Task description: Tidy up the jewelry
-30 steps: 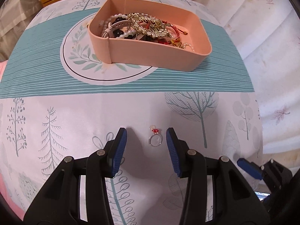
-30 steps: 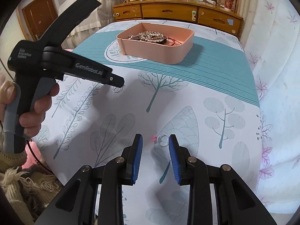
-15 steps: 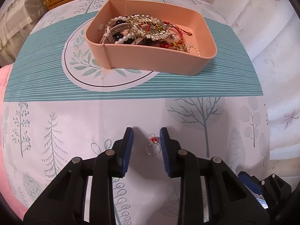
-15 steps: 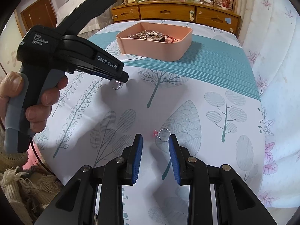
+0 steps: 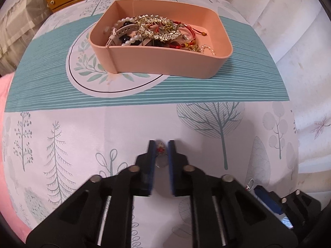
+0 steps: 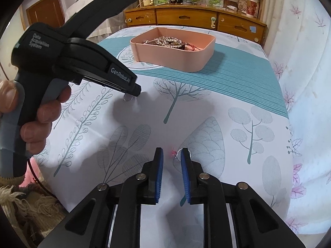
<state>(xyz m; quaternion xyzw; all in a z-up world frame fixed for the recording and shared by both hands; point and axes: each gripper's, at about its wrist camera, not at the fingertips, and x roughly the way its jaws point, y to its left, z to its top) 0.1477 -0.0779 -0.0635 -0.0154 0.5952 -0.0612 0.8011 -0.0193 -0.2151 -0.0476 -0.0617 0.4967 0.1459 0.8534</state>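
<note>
Our left claw [image 5: 161, 144] is clenched on the red-stone ring [image 5: 161, 158] for the pink tray [image 5: 165, 62] ahead — right claw [image 6: 172, 155] closing, pink-stone ring [image 6: 179, 154] between its pads, ungripped.

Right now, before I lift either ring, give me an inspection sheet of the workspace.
Surface: tree-print cloth, mostly bare.
Job's things: pink tray full of tangled jewelry; red-stone ring; pink-stone ring.
Clutter: nothing seen.
Grippers: left gripper shut on the red-stone ring; right gripper closing, pink-stone ring at its right finger, not yet pinched.
Cables: dark cord below the hand.
Surroundings: wooden dresser, curtain.
</note>
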